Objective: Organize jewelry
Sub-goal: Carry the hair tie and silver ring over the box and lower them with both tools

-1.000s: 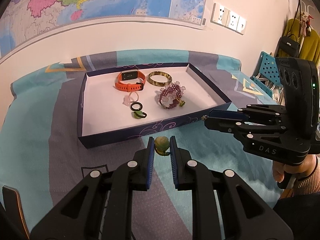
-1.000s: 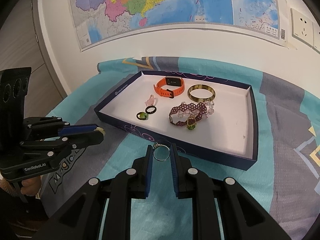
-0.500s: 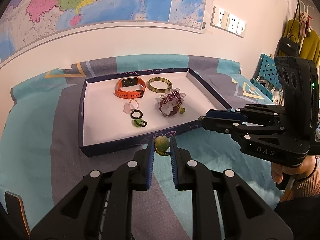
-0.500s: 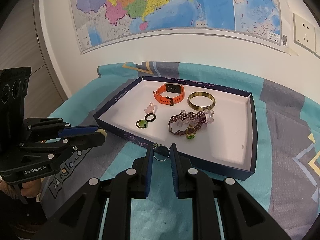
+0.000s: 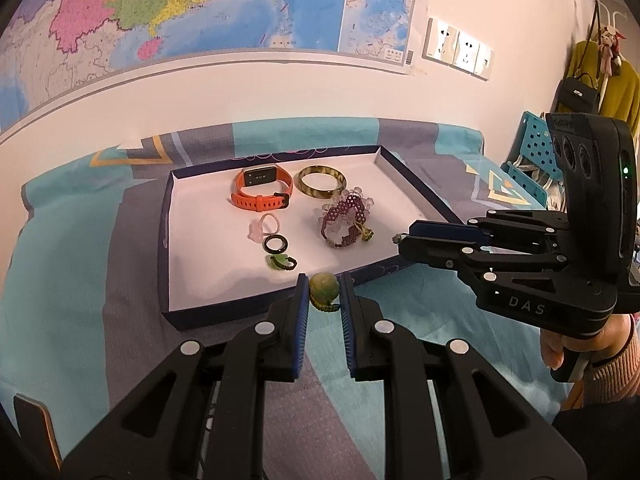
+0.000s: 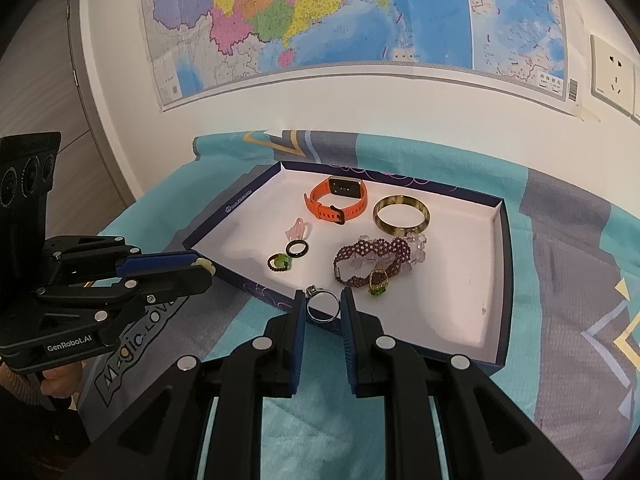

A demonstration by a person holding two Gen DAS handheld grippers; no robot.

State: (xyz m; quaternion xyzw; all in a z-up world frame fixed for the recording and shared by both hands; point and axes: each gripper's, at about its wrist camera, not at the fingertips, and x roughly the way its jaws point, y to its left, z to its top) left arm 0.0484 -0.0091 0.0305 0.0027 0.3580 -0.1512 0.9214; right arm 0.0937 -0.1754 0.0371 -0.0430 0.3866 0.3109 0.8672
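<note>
A large coloured map (image 5: pixel 200 12) hangs on a white wall above a surface covered by a teal and grey patterned cloth (image 5: pixel 72 280); whether this is a bed or a bench cannot be told. White wall sockets (image 5: pixel 458 50) sit to the right of the map. On the cloth lies a shallow dark-blue tray (image 5: pixel 166 248) with a white floor. Inside it, toward the far wall, are an orange smartwatch (image 5: pixel 262 190) and, just beside it, a gold-brown bangle (image 5: pixel 321 181). Nearer are a purple beaded bracelet (image 5: pixel 344 220), a pale pink ring (image 5: pixel 266 226), a black ring (image 5: pixel 276 245) and a green-stone ring (image 5: pixel 281 263), the three small rings close together. The right half of the tray floor and its near left corner are bare. The left tool (image 5: pixel 324 296) is narrowed onto a ring with a round green stone (image 5: pixel 324 286), held just in front of the tray's near wall. The right tool (image 6: pixel 323 306) is closed on a thin silver ring (image 6: pixel 323 307), held upright over the near wall of the tray. Each tool is carried by a hand (image 5: pixel 576 340) in a knitted sleeve, and the two tools stand well apart.
</note>
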